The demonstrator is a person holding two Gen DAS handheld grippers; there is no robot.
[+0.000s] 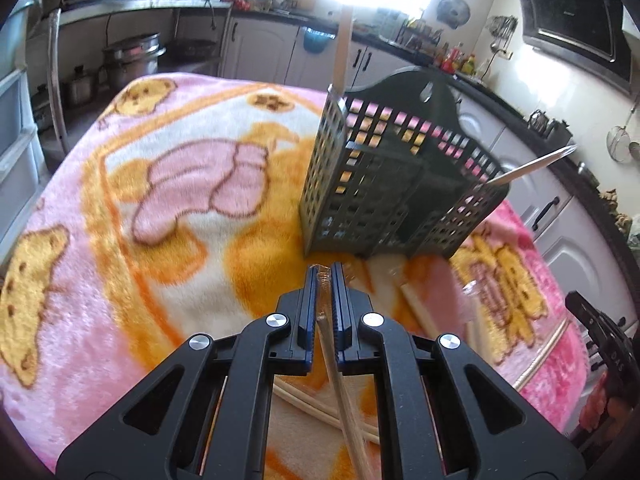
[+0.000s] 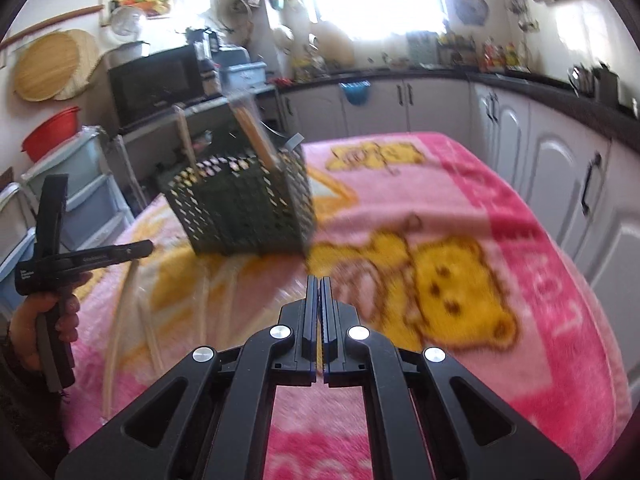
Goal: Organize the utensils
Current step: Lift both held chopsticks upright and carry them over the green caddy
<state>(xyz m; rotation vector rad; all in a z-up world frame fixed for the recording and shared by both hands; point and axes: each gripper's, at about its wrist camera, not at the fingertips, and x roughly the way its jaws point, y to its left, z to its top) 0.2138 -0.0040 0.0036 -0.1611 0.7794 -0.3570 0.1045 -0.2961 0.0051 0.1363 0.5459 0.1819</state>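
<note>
- The left tool is pinching a wrapped pair of chopsticks; its long axis runs from the tips toward 5 o'clock, under the tool.
- The right tool is pressed together; whether anything sits between its tips is unclear.
- A dark lattice caddy stands at 1 o'clock on the blanket-covered worktop, holding upright sticks.
- More chopstick pairs lie on the blanket near the caddy, pointing toward it.

Pink bear-print blanket, black microwave, perhaps a red basin at left
</note>
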